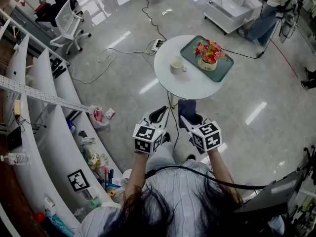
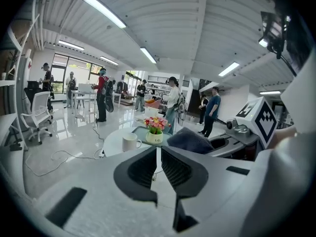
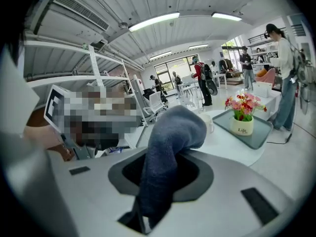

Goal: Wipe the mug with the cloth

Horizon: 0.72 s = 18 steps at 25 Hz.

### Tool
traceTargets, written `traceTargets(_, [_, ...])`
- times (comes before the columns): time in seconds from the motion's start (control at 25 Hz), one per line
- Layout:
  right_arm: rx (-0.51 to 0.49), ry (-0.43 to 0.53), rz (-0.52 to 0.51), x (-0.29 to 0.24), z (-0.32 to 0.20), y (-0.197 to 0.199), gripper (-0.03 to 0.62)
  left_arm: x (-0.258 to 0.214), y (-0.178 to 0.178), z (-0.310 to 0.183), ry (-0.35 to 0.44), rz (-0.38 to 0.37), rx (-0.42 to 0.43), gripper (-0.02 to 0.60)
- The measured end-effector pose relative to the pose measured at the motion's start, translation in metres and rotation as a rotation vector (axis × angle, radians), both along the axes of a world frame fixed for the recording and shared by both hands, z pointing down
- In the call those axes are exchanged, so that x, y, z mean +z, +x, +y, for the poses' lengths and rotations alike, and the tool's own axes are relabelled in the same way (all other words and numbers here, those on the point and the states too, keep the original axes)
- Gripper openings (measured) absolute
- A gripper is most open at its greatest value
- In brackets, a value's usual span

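Note:
A white mug stands on the round white table, left of a green tray. Both grippers hover short of the table's near edge, apart from the mug. My left gripper is shut with nothing between its jaws; in the left gripper view the mug lies ahead on the table. My right gripper is shut on a dark blue cloth, which bulges up out of the jaws. In the right gripper view the cloth hides most of the mug.
The green tray carries a pot of pink and red flowers. Cables and a power strip lie on the floor beyond the table. White curved shelving runs along my left. An office chair and several people stand farther off.

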State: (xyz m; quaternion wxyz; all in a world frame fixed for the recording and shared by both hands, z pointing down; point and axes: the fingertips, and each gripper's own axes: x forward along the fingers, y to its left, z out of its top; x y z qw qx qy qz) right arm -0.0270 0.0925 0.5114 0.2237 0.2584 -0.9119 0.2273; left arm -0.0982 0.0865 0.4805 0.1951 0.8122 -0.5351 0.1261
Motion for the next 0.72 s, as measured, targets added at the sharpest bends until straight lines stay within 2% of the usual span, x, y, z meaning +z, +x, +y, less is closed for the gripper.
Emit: traceTargets(0.72, [0.168,-0.003,0.041,0.005,-0.06,-0.055,0.109,0.009,-0.061,-0.066,-0.005,-0.041,0.196,0.04])
